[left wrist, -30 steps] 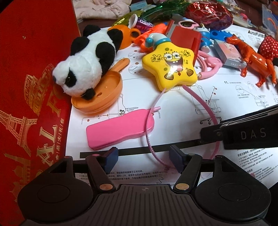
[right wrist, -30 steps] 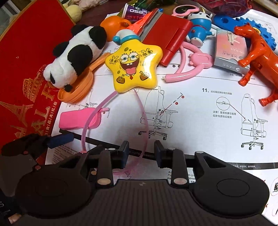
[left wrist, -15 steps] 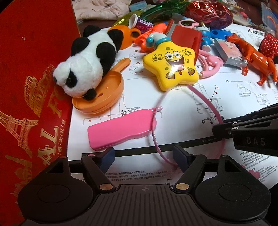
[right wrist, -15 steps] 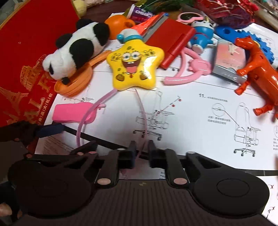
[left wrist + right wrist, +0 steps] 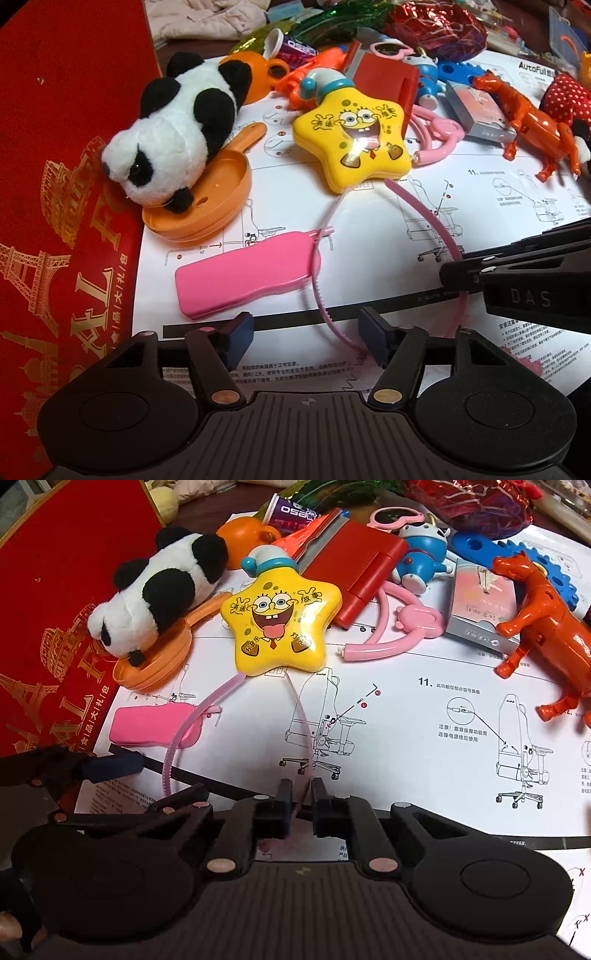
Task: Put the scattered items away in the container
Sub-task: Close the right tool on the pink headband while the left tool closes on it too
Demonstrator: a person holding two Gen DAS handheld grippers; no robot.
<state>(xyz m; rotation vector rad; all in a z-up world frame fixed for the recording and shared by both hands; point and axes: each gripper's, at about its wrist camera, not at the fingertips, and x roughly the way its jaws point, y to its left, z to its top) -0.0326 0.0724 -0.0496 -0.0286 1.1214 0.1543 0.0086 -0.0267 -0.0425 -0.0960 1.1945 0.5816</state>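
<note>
Red gift box [image 5: 66, 155] fills left edge; instruction sheet [image 5: 406, 716] carries the toys. Panda plush [image 5: 177, 129] lies on orange pan [image 5: 207, 206]; yellow star toy [image 5: 277, 627] just beyond pink headband [image 5: 181, 734]. Right gripper [image 5: 300, 801] clenched on headband's arc. Left gripper [image 5: 306, 328] spread wide, grasping nothing.

My right gripper [image 5: 298, 797] now has its jaws pinched onto the pink headband [image 5: 301, 731], where a second ago they stood apart around it; the band's near end sits lifted between them.
</note>
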